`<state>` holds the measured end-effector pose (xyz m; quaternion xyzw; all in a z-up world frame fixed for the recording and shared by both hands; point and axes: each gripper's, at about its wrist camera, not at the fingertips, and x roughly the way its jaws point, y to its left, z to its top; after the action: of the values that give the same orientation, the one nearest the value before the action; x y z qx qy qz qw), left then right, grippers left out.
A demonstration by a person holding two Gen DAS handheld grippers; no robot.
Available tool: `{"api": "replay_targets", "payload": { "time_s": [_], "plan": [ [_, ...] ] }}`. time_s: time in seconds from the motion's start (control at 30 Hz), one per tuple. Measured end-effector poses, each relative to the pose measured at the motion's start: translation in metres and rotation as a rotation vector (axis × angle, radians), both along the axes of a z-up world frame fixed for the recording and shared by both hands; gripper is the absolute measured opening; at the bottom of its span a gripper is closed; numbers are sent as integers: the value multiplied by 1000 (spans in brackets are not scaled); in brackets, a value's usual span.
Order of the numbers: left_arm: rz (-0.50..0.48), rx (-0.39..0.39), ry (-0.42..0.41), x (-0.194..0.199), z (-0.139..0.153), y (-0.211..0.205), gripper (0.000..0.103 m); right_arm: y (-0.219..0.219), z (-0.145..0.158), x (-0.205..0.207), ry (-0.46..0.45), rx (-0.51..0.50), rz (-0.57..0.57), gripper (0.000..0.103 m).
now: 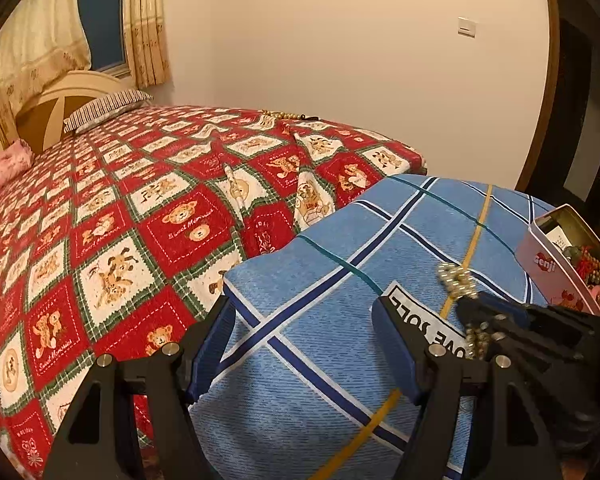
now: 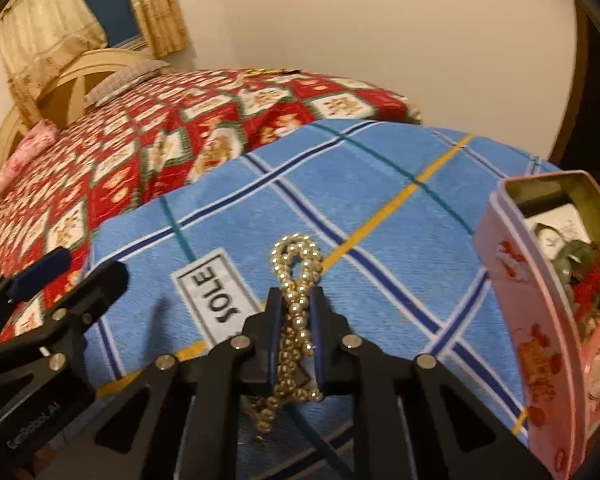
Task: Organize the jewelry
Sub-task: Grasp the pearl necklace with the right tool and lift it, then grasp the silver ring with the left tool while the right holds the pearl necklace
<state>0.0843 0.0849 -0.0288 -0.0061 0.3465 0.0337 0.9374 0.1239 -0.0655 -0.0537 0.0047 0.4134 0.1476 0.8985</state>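
On the blue towel (image 2: 380,216), the right gripper (image 2: 296,320) is clamped on the bead chain (image 2: 296,280); its dangling loops could snag or slip free before reaching the tin (image 2: 540,312). Left gripper's (image 1: 300,320) jaws stand apart, empty.

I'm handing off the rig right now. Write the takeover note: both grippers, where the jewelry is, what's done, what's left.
Right gripper: shut on the gold bead necklace, over the blue plaid cloth.
Left gripper: open, empty, over the same cloth.
Pink tin: open, to the right, already holding red and dark beaded pieces.
More gold beads lie at the far edge of the red bedspread.
Done: necklace gripped.
Left: probably carry it to the tin, release, then fetch the far beads.
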Motion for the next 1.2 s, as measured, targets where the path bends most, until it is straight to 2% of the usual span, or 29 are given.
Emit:
{"api": "replay_targets", "payload": {
  "time_s": [0.2,0.37,0.43,0.57,0.73,0.87,0.93,1.0,1.13,1.2],
  "plan": [
    [-12,11,5,1,0,-3,71,-26,6,-11,-40,7,-61,16],
    [-47,-18,11,1,-1,-3,71,-46,4,-25,-16,14,-84,16],
    [-87,-39,11,-2,0,-5,71,-56,1,-31,7,35,-89,16],
    [-269,-88,39,-12,-3,-24,71,-70,0,-46,15,66,-97,16],
    [-439,-23,102,-18,-9,-63,71,-79,-1,-60,23,99,-100,16],
    [-482,4,192,-16,-23,-81,71,-81,-1,-62,26,112,-104,16],
    [-475,29,212,-14,-26,-85,65,-80,-1,-61,26,113,-104,16],
    [-467,22,213,-13,-26,-83,53,-80,-1,-60,26,115,-102,16],
    [-464,18,211,-11,-25,-79,45,-81,-2,-61,28,123,-101,16],
    [-489,23,207,-14,-25,-82,30,-81,-2,-61,28,123,-101,16]
  ]
}}
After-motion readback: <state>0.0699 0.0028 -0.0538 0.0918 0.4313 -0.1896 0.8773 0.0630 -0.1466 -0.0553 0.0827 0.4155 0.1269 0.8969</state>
